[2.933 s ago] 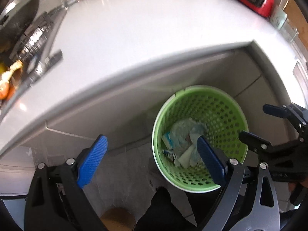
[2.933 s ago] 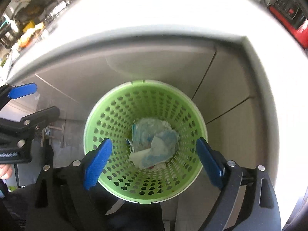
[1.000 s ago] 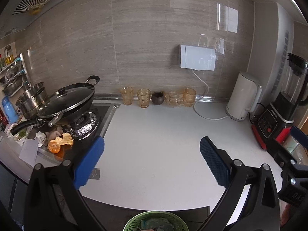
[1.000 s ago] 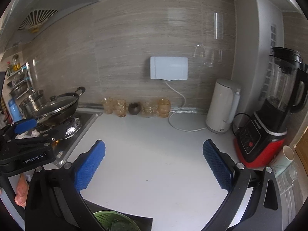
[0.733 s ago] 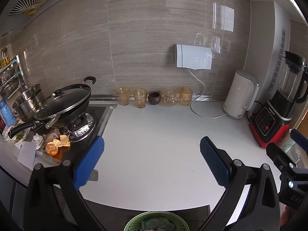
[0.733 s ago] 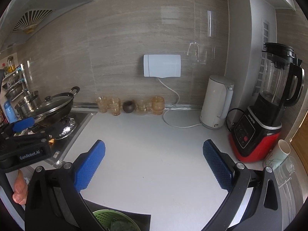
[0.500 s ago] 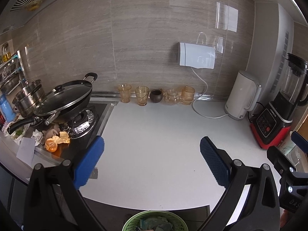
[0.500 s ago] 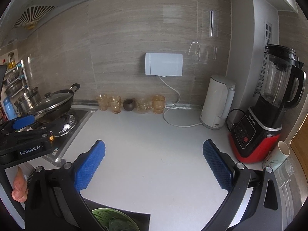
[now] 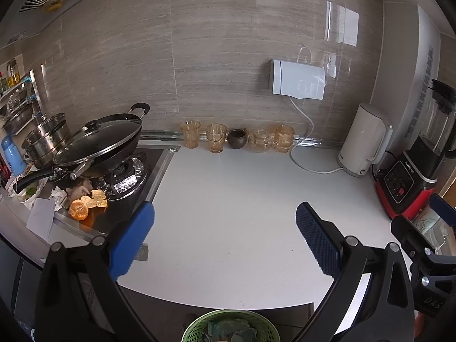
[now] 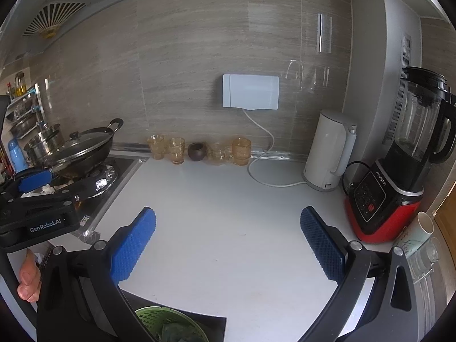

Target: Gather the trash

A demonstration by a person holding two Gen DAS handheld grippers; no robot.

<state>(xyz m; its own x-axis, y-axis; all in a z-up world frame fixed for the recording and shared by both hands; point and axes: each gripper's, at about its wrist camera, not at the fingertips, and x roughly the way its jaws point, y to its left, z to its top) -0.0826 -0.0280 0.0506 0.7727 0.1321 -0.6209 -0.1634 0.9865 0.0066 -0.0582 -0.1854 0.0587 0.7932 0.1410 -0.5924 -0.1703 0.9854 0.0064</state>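
A white desk [image 9: 242, 213] runs bare from the hob at its left edge to the appliances at its right edge, both tools held over its near edge with nothing in them: the left tool [image 9: 225, 239] has its blue pads spread wide, and so does the right tool [image 10: 228, 242]. The green basket [image 9: 230, 327] sits below the near edge, some crumpled trash already inside. What looks left to collect lies on the hob's front left corner: orange peel [image 9: 85, 203], crumpled tissue [image 9: 58, 195] and a paper slip [image 9: 41, 218], all just beside the lidded wok [image 9: 99, 139] and its long handle. The risk, judged from here, is the crowding: a tool reaching in could knock the wok handle or drag the foil [image 9: 128, 181] round the burner, and limp peel may slip from the pads on the carry to the basket. At the far edge, amber glasses [image 9: 216, 141] stand close together; the kettle [image 9: 364, 139] and red blender [image 10: 399, 171] flank the right edge.
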